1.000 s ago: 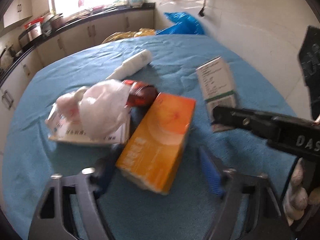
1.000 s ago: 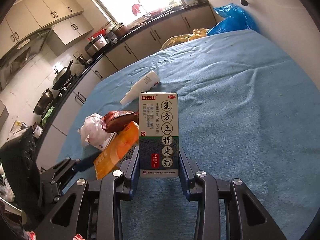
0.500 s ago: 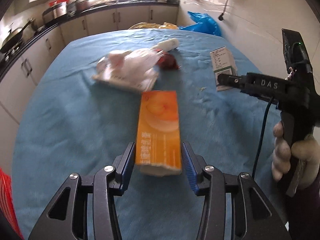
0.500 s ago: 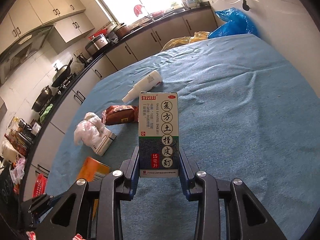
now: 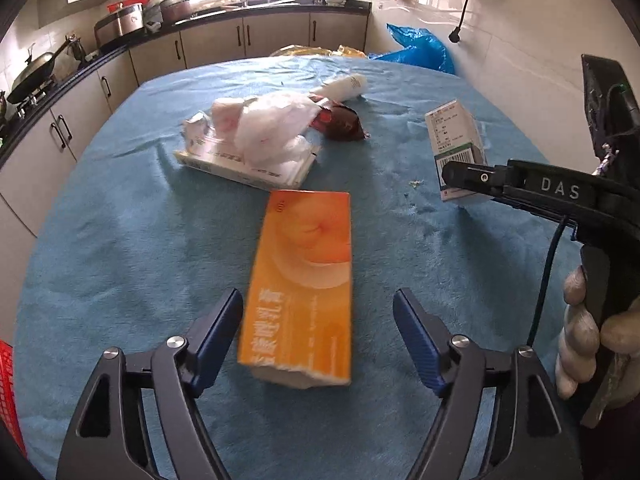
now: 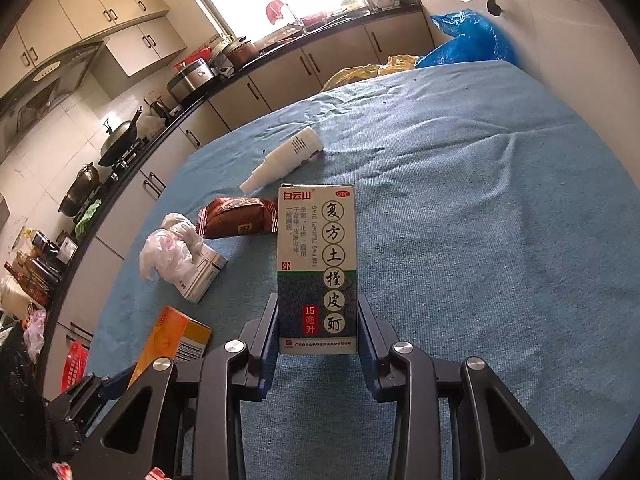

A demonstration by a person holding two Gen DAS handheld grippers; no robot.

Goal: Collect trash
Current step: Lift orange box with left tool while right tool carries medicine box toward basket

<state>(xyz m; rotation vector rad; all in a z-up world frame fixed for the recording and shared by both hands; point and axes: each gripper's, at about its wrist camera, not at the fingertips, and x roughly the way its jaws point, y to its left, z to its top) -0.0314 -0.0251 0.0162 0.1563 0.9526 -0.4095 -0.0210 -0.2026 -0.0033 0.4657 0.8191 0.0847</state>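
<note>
An orange box [image 5: 304, 280] lies on the blue tablecloth [image 5: 120, 220] between the fingers of my left gripper [image 5: 318, 336], which is open with gaps on both sides. The box also shows in the right wrist view [image 6: 172, 340]. My right gripper [image 6: 318, 328] is shut on a green-and-white medicine box [image 6: 318, 264], held upright above the table; it also shows in the left wrist view [image 5: 454, 140]. Further back lie a white box [image 5: 244, 164] with a crumpled plastic bag [image 5: 272, 128] on it, a dark red packet [image 5: 340, 122] and a white bottle [image 5: 344, 88].
A red basket [image 5: 8, 392] sits beyond the table's left edge. Blue bags [image 5: 416, 48] and a yellow bag [image 6: 360, 70] lie past the far edge. Kitchen counters with pots [image 6: 192, 76] run along the left and back.
My left gripper has opened around the orange box, which has dropped a little and looks blurred. The right gripper still holds the medicine box and has barely moved.
</note>
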